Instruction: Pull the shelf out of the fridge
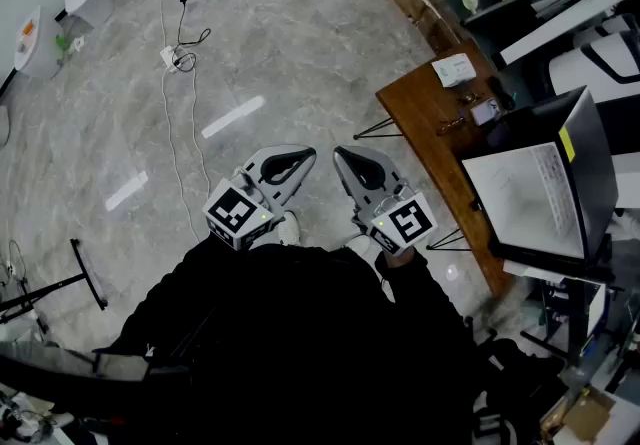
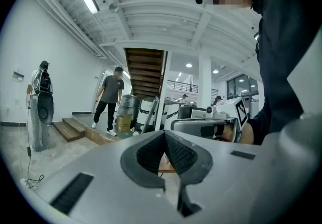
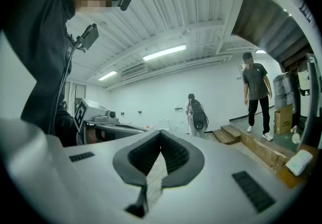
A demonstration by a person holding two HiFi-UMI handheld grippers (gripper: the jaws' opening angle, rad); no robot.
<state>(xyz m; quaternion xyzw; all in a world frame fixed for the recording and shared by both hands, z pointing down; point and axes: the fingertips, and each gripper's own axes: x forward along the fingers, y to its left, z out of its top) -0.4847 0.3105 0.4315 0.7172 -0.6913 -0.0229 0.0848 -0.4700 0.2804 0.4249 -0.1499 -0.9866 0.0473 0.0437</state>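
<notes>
I see no fridge shelf that I can make out. A black box-like cabinet with a white panel on its front stands at the right, beyond a wooden table. In the head view my left gripper and right gripper are held side by side close to the person's body, above the floor. Both point away from me, and they are about an arm's reach left of the cabinet. In the left gripper view the left gripper has its ribbed pads together with nothing between them. The right gripper is likewise shut and empty.
A long wooden table on thin legs carries a white box and small items. Cables and a power strip lie on the grey stone floor at the left. A black stand is at the lower left. Two people stand near low steps.
</notes>
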